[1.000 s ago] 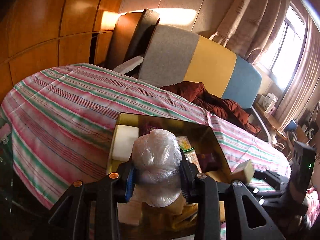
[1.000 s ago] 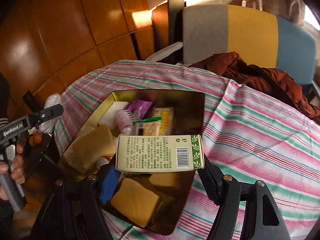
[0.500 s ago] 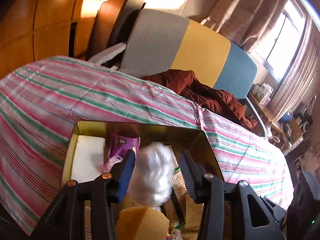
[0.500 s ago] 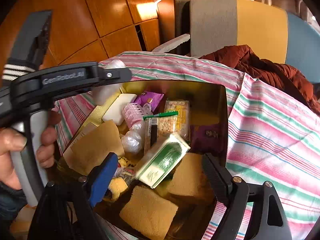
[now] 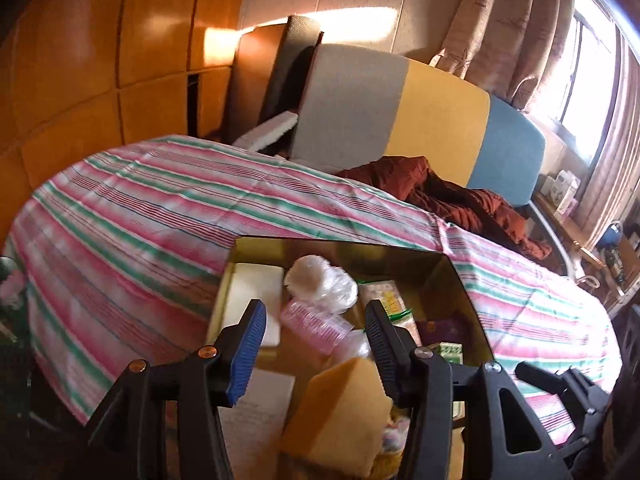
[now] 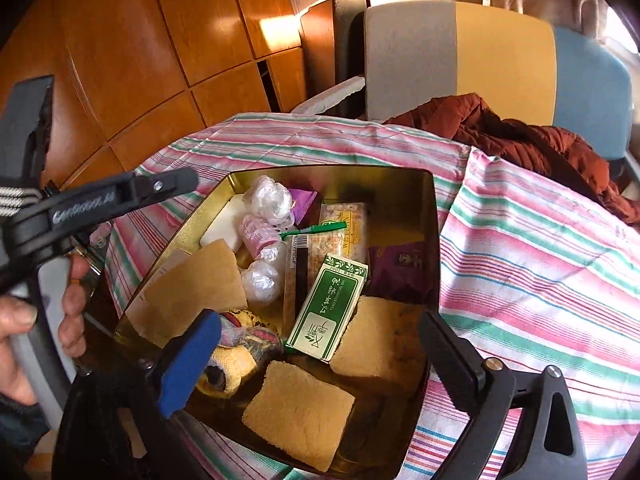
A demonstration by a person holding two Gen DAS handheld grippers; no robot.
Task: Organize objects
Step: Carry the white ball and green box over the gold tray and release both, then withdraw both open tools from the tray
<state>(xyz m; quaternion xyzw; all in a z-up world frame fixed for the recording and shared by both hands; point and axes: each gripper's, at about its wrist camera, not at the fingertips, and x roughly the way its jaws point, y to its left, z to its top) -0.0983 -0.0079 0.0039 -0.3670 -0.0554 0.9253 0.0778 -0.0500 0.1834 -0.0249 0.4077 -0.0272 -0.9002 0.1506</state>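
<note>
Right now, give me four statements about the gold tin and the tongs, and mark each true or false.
1. The green-and-white carton lies inside the gold metal tin. True.
2. The right tongs grip that carton. False: they are opening, with nothing pressed between them.
3. The clear-wrapped white bundle is clamped in the left tongs. False: it lies in the tin, free of them.
4. The tin sits on a pink-and-green striped cloth. True.

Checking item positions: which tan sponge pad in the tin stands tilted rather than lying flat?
The tan sponge pad propped against the tin's left wall; the other two lie flat on the bottom.
</note>
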